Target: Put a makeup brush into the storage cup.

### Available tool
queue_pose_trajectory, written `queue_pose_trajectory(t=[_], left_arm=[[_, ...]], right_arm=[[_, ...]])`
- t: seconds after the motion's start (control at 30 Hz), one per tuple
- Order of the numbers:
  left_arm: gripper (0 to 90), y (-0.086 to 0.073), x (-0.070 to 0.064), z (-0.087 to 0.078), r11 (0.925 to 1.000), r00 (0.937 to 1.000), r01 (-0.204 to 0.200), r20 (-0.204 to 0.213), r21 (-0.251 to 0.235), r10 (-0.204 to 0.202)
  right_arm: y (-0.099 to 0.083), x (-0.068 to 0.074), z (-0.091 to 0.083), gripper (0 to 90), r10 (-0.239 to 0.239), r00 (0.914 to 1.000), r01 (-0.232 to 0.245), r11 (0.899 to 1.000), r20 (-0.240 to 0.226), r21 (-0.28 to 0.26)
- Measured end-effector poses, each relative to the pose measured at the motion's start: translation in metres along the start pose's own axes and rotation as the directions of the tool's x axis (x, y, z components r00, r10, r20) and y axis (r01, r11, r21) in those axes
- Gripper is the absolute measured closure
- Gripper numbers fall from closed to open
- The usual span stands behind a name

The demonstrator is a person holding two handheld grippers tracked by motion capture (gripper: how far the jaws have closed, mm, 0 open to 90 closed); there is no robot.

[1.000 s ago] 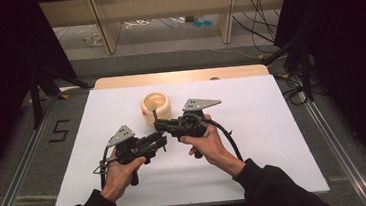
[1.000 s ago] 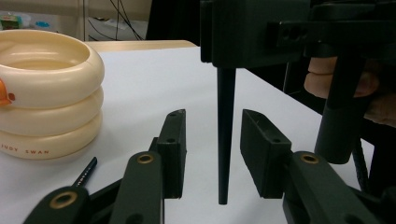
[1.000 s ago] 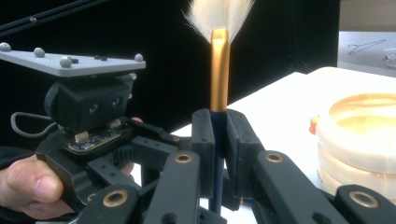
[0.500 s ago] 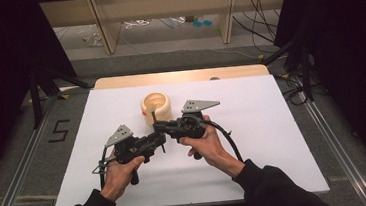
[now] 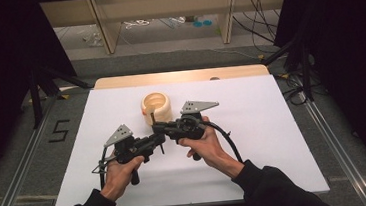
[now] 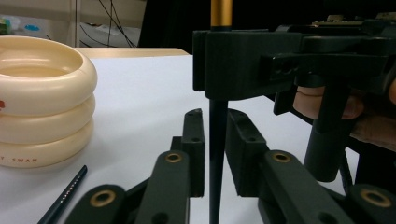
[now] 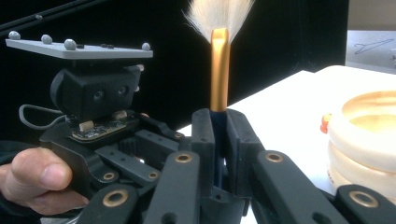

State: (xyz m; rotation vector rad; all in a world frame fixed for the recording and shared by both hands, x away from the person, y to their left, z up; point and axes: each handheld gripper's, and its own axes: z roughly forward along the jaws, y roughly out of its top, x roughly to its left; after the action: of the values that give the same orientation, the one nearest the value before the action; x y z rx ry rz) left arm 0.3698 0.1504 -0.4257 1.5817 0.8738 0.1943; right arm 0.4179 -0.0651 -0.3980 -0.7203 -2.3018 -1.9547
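A brush point(image 7: 219, 70) with a gold ferrule, pale bristles and a dark handle stands upright, with my right gripper point(image 7: 218, 119) shut on its handle just below the ferrule. In the high view the right gripper point(image 5: 156, 129) is in front of a cream ringed holder point(image 5: 155, 105). My left gripper point(image 5: 160, 137) points at it from the left. Its jaws point(image 6: 215, 121) straddle the lower handle of the brush point(image 6: 217, 154) with a thin gap showing, open. The cream holder point(image 6: 42, 98) is to the left there.
A thin dark pencil point(image 6: 63, 196) lies on the white table point(image 5: 273, 125) beside the holder. A wooden board point(image 5: 178, 77) runs along the far edge. Wide bare table lies to the right and left of the hands.
The left gripper has edged slightly toward the right gripper and the brush. The right gripper still holds the brush upright in the same place.
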Motion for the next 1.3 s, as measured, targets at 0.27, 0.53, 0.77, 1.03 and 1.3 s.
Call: queue_pose_trajectory(t=[0.27, 0.53, 0.77, 1.03, 1.3], left_arm=[[83.3, 0.0, 0.002, 0.0, 1.0, 1.0, -0.01, 0.0, -0.001, 0.01], [83.4, 0.0, 0.006, -0.001, 1.0, 0.9996, -0.004, -0.028, -0.006, 0.004], [83.4, 0.001, 0.011, -0.003, 0.9997, 0.998, -0.022, -0.06, -0.008, 0.021], [83.4, 0.002, 0.015, -0.005, 0.9995, 0.9967, -0.03, -0.076, -0.013, 0.029], [83.3, 0.003, 0.018, -0.006, 0.999, 0.9947, -0.04, -0.095, -0.019, 0.038]], right_arm=[[-0.001, 0.0, 0.0, 83.0, -0.004, 1.0, 0.004, 1.0, 0.003, 0.001], [0.001, -0.001, -0.001, 57.8, 0.009, 0.9984, -0.008, 1.0, 0.056, -0.013], [0.001, -0.003, -0.008, 45.0, -0.036, 0.9931, 0.034, 0.999, 0.112, 0.019], [-0.005, -0.004, -0.02, 31.7, -0.095, 0.9788, 0.085, 0.994, 0.182, 0.062], [-0.011, -0.006, -0.042, 17.2, -0.135, 0.9552, 0.117, 0.99, 0.263, 0.084]])
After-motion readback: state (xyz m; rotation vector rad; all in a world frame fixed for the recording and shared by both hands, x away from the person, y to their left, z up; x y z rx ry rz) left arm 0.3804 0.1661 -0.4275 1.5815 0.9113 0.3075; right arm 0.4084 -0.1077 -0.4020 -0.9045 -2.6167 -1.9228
